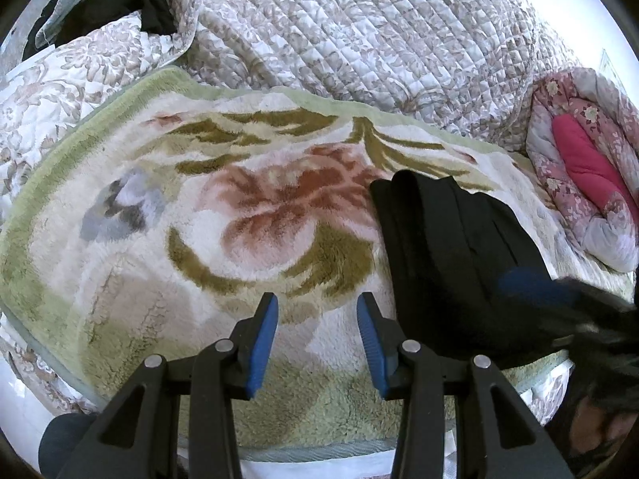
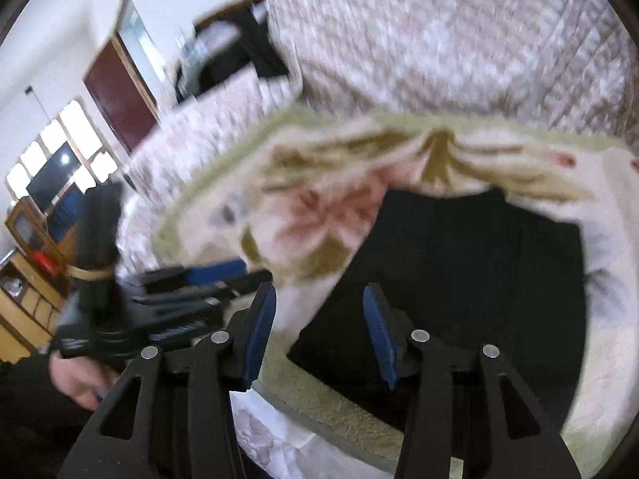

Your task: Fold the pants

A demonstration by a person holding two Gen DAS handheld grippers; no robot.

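Black pants (image 1: pixel 443 255) lie folded in a compact stack on the right part of a fluffy floral blanket (image 1: pixel 167 239). In the right wrist view the pants (image 2: pixel 471 279) fill the middle right, blurred. My left gripper (image 1: pixel 317 307) is open and empty, above the blanket just left of the pants. My right gripper (image 2: pixel 319 299) is open and empty, over the near left edge of the pants. It shows blurred at the right edge of the left wrist view (image 1: pixel 559 295). The left gripper shows at the left of the right wrist view (image 2: pixel 199 283).
A quilted grey-white bedspread (image 1: pixel 359 32) lies behind the blanket. A pink floral quilt (image 1: pixel 587 183) sits at the right. Dark clothes (image 1: pixel 131 4) lie at the far left. A wooden cabinet (image 2: pixel 28 279) and a dark red door (image 2: pixel 120 92) stand beyond the bed.
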